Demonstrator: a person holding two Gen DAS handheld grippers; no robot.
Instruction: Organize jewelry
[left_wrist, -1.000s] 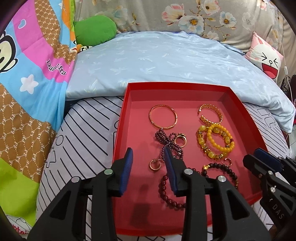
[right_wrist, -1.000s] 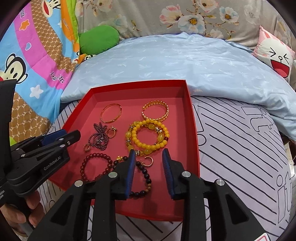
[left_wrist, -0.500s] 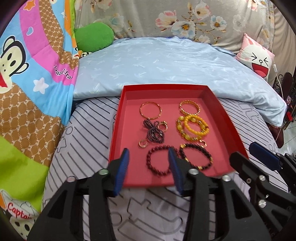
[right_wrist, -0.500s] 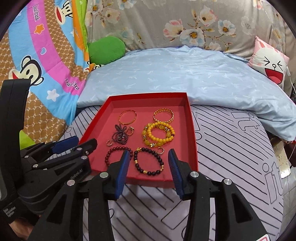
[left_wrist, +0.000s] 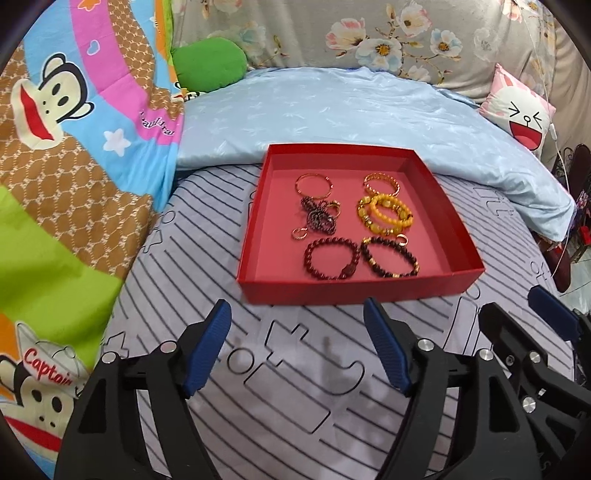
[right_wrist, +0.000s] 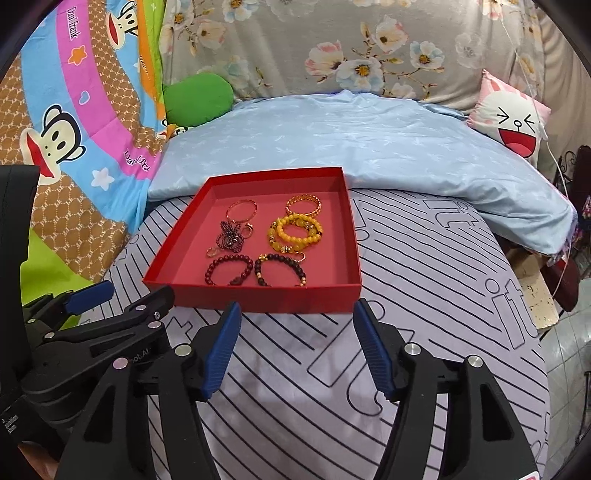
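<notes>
A red tray (left_wrist: 354, 288) (right_wrist: 258, 295) sits on the striped bed cover. It holds a thin gold bangle (left_wrist: 313, 183), a gold chain bracelet (left_wrist: 381, 183), yellow bead bracelets (left_wrist: 386, 215), a dark purple bead strand (left_wrist: 317, 218), small gold rings (left_wrist: 299, 233), a dark red bead bracelet (left_wrist: 331, 258) and a black bead bracelet (left_wrist: 389, 256). My left gripper (left_wrist: 295, 347) is open and empty, in front of the tray. My right gripper (right_wrist: 297, 345) is open and empty, also in front of the tray's near wall.
A light blue quilt (left_wrist: 351, 107) lies behind the tray. A cartoon monkey blanket (left_wrist: 74, 147) is on the left, a green cushion (left_wrist: 210, 62) at the back, a pink-white face pillow (left_wrist: 521, 110) at the right. The bed edge drops off at the right (right_wrist: 554, 295).
Both grippers have pulled back from over the tray toward me and opened wider. The jewelry has stayed in the tray.
</notes>
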